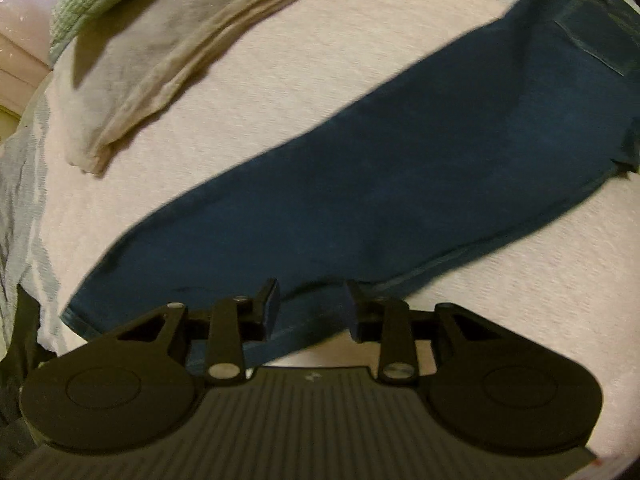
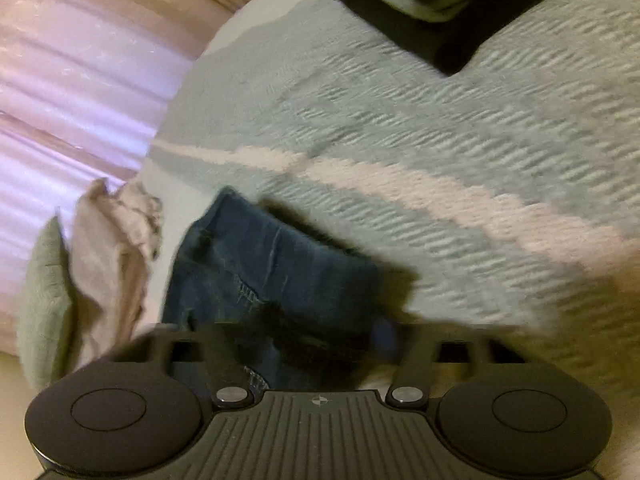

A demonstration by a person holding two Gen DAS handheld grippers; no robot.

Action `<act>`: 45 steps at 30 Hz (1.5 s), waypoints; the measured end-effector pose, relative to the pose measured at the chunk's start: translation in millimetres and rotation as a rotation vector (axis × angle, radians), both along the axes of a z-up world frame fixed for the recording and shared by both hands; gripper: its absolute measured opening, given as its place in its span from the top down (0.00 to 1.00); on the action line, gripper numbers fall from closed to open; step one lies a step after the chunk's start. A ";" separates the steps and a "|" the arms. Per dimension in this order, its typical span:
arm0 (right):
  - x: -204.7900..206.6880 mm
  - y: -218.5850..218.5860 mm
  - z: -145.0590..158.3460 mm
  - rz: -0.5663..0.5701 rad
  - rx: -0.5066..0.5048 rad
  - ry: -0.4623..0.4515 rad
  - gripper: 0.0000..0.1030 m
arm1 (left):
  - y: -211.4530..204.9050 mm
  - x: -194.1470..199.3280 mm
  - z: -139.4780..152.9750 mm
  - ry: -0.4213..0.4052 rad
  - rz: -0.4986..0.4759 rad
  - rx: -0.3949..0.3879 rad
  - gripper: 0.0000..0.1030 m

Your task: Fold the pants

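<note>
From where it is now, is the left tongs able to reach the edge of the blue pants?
Probably yes. The left tongs hangs open right over the near edge of the blue pants, which lie flat on the bedcover. Nothing lies between them.

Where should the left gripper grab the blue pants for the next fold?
Probably the near hem end of the blue pants, low left in the left wrist view. They lie flat, stretched diagonally on the white towel, so the end edge is free to pinch. The left gripper already hangs open over the near edge; come down from above, jaws straddling the edge.
</note>
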State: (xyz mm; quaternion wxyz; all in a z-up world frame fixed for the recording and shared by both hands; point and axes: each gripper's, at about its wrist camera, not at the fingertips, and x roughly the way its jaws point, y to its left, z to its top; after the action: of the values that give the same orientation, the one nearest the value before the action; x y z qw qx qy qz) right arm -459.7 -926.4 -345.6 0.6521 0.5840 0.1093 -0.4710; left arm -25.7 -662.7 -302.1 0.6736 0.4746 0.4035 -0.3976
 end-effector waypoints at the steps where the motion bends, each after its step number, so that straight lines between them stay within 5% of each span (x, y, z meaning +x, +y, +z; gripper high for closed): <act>1: -4.2 0.2 1.1 0.002 0.004 -0.004 0.73 | 1.1 -5.3 -1.0 0.006 -0.004 0.003 0.72; 6: -9.4 -4.7 8.4 0.071 -0.013 0.021 0.77 | 21.5 -30.2 -1.1 0.024 -0.004 0.023 0.72; 10: -3.0 -2.4 6.9 0.091 -0.013 0.068 0.69 | 49.6 -30.2 0.4 0.007 0.014 0.022 0.69; 12: 1.8 6.0 18.1 0.097 -0.039 0.150 0.51 | 64.5 -23.5 -0.1 -0.019 0.017 0.022 0.68; 16: 25.2 42.3 48.2 0.156 -0.134 0.364 0.46 | 94.9 -2.0 -9.6 -0.140 -0.061 0.057 0.65; 23: 125.8 149.0 78.5 0.398 -0.309 0.529 0.45 | 139.9 64.1 -48.0 -0.274 -0.301 0.066 0.55; 31: 293.7 273.5 40.3 0.722 -0.427 0.598 0.43 | 148.3 166.3 -77.4 -0.119 -0.447 -0.088 0.52; 34: 334.9 299.7 29.0 0.792 -0.446 0.592 0.43 | 149.5 205.7 -78.5 -0.140 -0.435 -0.126 0.38; 36: 354.4 314.0 26.2 0.837 -0.476 0.604 0.43 | 155.2 223.6 -72.9 -0.148 -0.399 -0.146 0.40; 41: 382.0 329.9 20.8 0.916 -0.528 0.653 0.42 | 192.6 197.4 -56.1 -0.142 -0.566 -0.178 0.40; 45: 388.7 328.8 16.9 0.910 -0.526 0.661 0.42 | 199.0 168.6 -84.3 -0.197 -0.762 -0.072 0.47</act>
State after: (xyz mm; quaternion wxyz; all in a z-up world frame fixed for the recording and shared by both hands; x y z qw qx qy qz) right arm -71.0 -597.6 -328.7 0.8412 0.1221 0.4237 -0.3129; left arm 142.9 -463.7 -386.5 0.5296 0.6023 0.1179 -0.5855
